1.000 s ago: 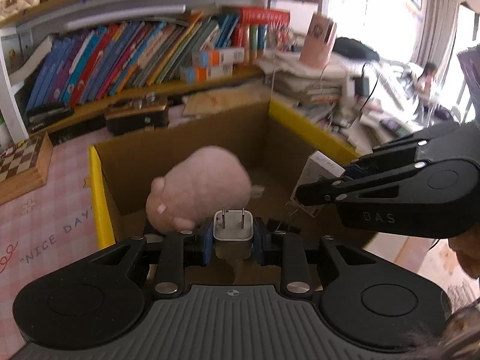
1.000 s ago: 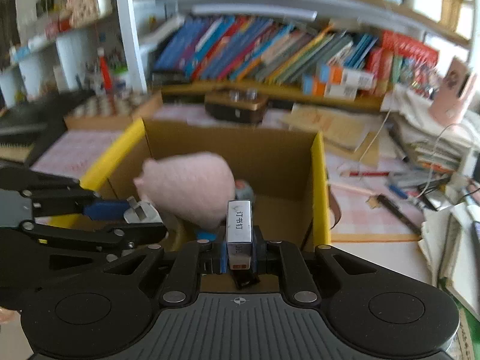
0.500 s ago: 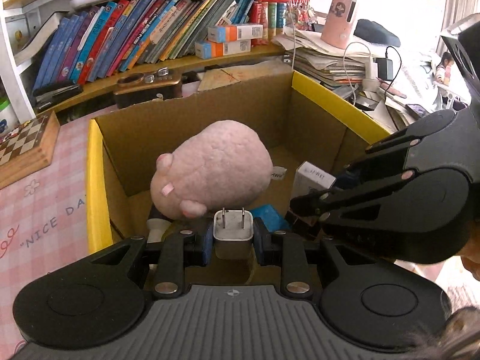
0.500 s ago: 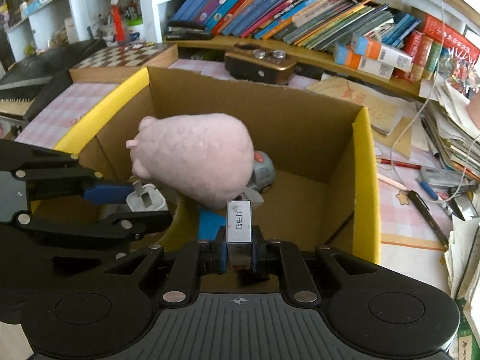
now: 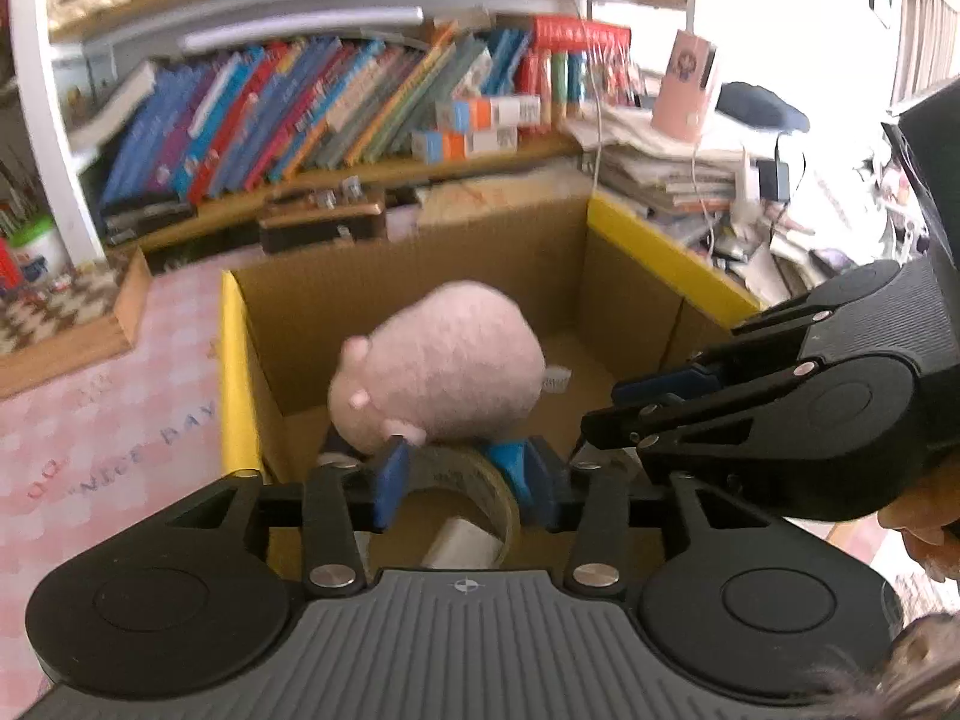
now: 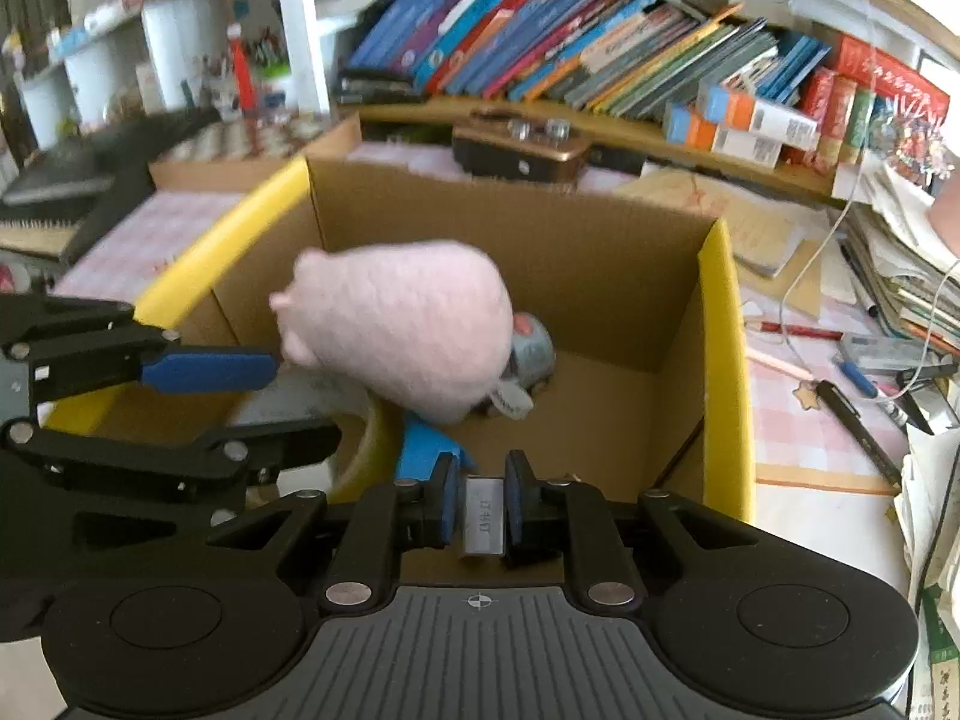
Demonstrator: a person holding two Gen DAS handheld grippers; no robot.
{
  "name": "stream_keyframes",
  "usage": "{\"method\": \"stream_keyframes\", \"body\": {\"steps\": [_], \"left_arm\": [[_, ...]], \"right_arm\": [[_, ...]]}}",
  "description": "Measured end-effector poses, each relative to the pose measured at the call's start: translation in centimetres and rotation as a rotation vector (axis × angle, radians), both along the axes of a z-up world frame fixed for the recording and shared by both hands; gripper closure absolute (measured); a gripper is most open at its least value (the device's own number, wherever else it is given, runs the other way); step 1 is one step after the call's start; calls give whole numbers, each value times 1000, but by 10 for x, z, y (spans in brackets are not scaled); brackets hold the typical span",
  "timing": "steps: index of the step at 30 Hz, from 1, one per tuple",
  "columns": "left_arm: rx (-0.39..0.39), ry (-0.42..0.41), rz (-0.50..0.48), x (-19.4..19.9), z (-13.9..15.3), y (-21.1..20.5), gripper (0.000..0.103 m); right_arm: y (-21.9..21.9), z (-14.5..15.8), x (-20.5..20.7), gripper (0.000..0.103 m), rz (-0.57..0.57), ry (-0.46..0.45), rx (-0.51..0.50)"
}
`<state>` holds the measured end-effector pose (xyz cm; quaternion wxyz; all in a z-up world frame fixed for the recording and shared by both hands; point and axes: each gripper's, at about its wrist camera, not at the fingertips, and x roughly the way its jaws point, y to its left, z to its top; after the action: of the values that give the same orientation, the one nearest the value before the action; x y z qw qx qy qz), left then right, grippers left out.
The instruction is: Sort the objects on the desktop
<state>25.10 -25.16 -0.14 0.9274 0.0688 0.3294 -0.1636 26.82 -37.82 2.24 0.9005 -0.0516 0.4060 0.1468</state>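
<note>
Left wrist view:
Box: open brown cardboard box with yellow-taped rims (image 5: pixel 237 372) on a pink checked tablecloth (image 5: pixel 108 420).
Contents: fuzzy pink plush toy (image 5: pixel 438 366) against the left inner wall; roll of clear packing tape (image 5: pixel 474 480) lying below it; a blue item (image 5: pixel 507 457) just beside the roll.
Left gripper (image 5: pixel 462 480): jaws opening, blue pads apart, nothing pressed between them; the tape roll shows through the gap, down in the box. A white object (image 5: pixel 459 543) lies lower inside the roll; what it is cannot be told.
Right gripper (image 5: pixel 648 408): enters from the right, over the box's right side.

Right wrist view:
Box (image 6: pixel 723 360): holds the plush toy (image 6: pixel 402 324), a small grey toy (image 6: pixel 531 351) touching its right side, the blue item (image 6: pixel 423 447) and the tape roll (image 6: pixel 369 450).
Right gripper (image 6: pixel 477 504): jaws opening; small silver rectangular metal box (image 6: pixel 480 519) with printed characters sits between the pads, sunk low; gaps show beside it.
Left gripper (image 6: pixel 252 402): at the left, over the box's near left corner, fingers parted.
</note>
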Motion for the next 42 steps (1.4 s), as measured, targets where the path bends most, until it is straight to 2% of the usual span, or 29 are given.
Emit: {"method": "stream_keyframes", "body": {"steps": [1, 5, 9, 12, 16, 18, 21, 26, 32, 42], "left_arm": [[-6, -17, 10, -4, 4, 2, 56], [-44, -83, 46, -20, 24, 16, 36], [-61, -157, 97, -42, 41, 35, 20], [-82, -202, 157, -61, 52, 56, 16], [-104, -243, 251, -91, 60, 90, 8], [-98, -265, 296, -107, 62, 105, 1], [-69, -291, 343, -129, 61, 122, 0], [-20, -279, 385, -162, 54, 143, 0], [-10, -238, 428, -199, 41, 165, 0], [-43, -180, 464, -252, 24, 189, 0]], "right_arm": [[-1, 5, -4, 77, -8, -19, 10], [-2, 25, -18, 71, -39, -84, 41], [-1, 43, -39, 50, -82, -170, 66], [1, 53, -55, 38, -113, -215, 77], [9, 57, -77, 31, -156, -246, 48], [14, 57, -88, 24, -178, -261, 44], [22, 57, -106, 14, -207, -287, 49], [44, 53, -137, 8, -252, -302, 71], [73, 46, -176, 8, -260, -294, 67], [113, 30, -234, 7, -271, -254, 37]]}}
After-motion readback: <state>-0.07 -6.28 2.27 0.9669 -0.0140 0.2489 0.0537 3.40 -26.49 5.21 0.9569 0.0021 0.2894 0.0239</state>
